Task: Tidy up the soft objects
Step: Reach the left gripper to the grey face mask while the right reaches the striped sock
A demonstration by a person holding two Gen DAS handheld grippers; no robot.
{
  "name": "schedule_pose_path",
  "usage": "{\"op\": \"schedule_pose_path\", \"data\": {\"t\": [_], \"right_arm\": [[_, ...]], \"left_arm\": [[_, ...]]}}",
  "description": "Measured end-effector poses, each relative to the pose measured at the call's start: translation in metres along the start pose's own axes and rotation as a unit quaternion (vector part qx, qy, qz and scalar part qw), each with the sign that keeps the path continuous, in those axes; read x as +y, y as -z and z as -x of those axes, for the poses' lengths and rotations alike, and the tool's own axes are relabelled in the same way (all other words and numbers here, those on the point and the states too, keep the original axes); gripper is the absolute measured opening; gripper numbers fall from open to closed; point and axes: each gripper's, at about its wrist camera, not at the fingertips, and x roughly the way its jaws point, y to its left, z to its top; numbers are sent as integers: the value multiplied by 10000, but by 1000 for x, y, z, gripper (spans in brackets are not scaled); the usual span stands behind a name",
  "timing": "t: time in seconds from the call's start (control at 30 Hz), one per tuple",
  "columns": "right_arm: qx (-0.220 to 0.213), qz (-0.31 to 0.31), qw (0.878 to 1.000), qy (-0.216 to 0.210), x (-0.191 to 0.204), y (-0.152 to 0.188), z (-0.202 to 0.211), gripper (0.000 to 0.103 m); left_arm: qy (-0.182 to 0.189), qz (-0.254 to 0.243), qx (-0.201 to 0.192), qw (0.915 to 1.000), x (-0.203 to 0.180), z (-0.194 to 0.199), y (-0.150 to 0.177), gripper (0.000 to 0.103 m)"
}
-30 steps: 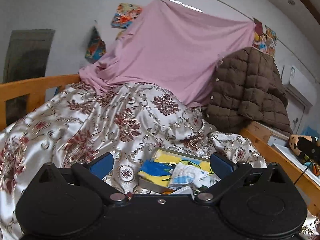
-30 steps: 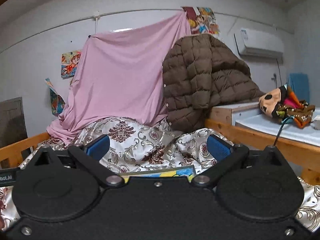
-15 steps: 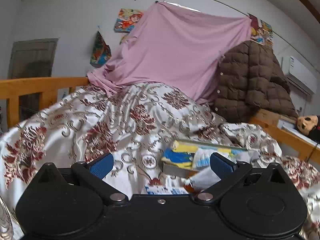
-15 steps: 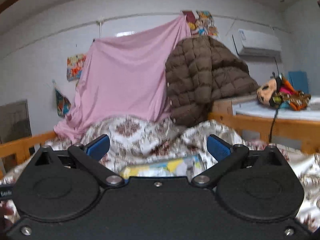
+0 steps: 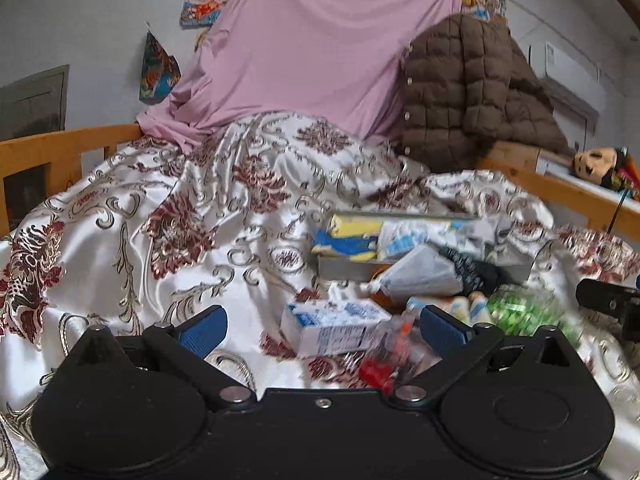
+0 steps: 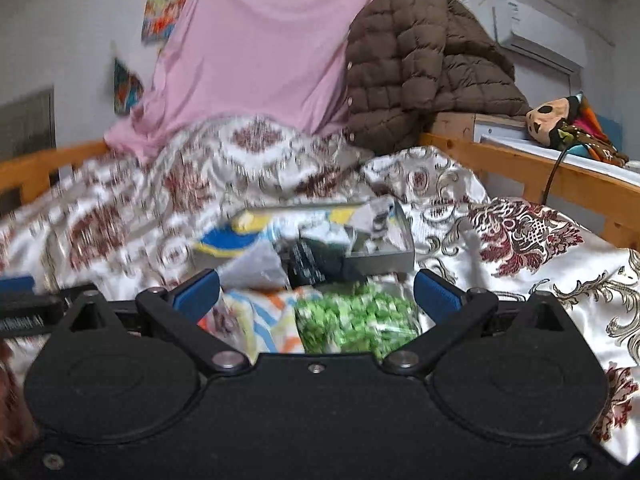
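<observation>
Bed with a floral satin quilt (image 5: 168, 216) fills both views; pink sheet (image 5: 320, 52) and brown puffer jacket (image 5: 472, 92) hang at the back, wooden rail (image 6: 532, 176) off to the right.

Clutter pile sits straight ahead of both tongs. Grey tray (image 5: 404, 268) farthest out, already holding yellow-blue cloth (image 5: 352, 236) and other soft bits, exact items unclear. In front of it: grey folded pouch (image 5: 420, 276), white-blue carton (image 5: 332, 328), red-orange wrapped thing (image 5: 384, 356) (blurred), green patterned bag (image 6: 356, 316), striped cloth (image 6: 256, 320).

Left gripper (image 5: 322, 328): jaws spread wide, nothing between the pads. Carton lies just beyond the tips, a bit right of centre, long axis running across the jaw gap, slightly skewed.

Right gripper (image 6: 316, 294): also spread wide, empty. Green bag sits right between the fingers at the tips, striped cloth beside it toward the left finger. Contact hard to judge, motion blur.

Key relation: right tongs are nearest to the green bag and lined up on it, so likely the next pick; tray is dead ahead past it, so the carry would be a short forward push. Bag looks loose and crinkly, could slump or slip if pinched at an edge. Left tongs closer to the carton, which is not a soft item.
</observation>
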Motion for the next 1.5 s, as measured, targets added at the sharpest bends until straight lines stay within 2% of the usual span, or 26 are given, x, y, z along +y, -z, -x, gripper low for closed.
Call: {"op": "schedule_pose_path", "data": {"t": [0.37, 0.8, 1.03, 1.2, 1.33, 1.5], "right_arm": [[582, 1121, 9920, 65, 39, 17, -28, 102], [845, 1928, 9775, 119, 56, 28, -37, 102], [768, 2591, 9627, 97, 63, 32, -45, 102], [610, 2729, 9600, -113, 63, 28, -46, 102], [369, 3049, 9514, -213, 64, 26, -49, 102], [420, 3219, 9452, -350, 60, 26, -62, 102]], "left_arm": [[-77, -470, 361, 9982, -3, -12, 12, 102], [-355, -704, 536, 9954, -4, -17, 16, 102], [-414, -711, 587, 9949, -5, -21, 15, 102], [-492, -893, 535, 9933, -10, -23, 15, 102], [-538, -1073, 511, 9915, -14, -25, 13, 102], [-538, -1172, 514, 9903, -17, -30, 11, 102]]}}
